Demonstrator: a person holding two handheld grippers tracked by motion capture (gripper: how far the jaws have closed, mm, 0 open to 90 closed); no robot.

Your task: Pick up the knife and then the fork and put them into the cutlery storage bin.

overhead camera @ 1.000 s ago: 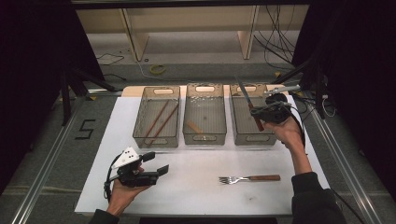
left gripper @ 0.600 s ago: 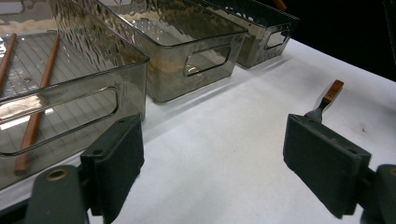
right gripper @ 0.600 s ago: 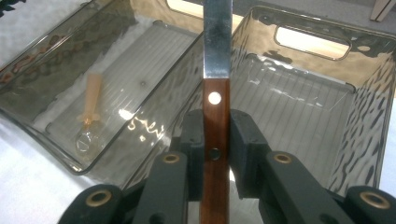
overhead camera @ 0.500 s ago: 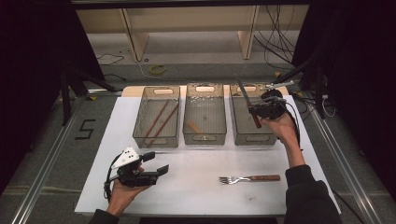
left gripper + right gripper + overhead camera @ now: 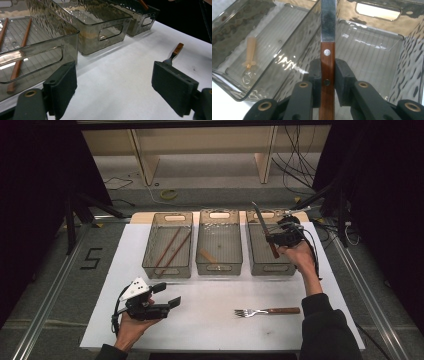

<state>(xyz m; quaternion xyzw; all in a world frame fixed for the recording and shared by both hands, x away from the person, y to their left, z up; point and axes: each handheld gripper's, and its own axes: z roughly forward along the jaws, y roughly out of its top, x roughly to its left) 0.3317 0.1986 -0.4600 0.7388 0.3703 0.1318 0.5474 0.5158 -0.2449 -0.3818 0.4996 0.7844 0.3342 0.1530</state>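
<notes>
A white bench [image 5: 210,320] carries three clear, smoke-tinted bins in a row at its far side. The left bin [image 5: 167,245] holds two long brown sticks [image 5: 170,251] lying lengthwise, the middle bin [image 5: 219,242] has one small pale wooden piece [image 5: 206,255] on its floor, and the right bin [image 5: 265,262] sits under the raised right hand. The right tool [image 5: 274,239] is clamped on the wooden handle of a knife [image 5: 263,228], held above the right bin with the steel blade pointing up and away; in the right gripper view the pads [image 5: 343,75] press both sides of the handle. The left tool [image 5: 162,298] rests near the front left of the bench, its jaws spread wide with nothing between them. A fork [image 5: 267,311] with a wooden handle lies flat on the bench in front of the right bin.
</notes>
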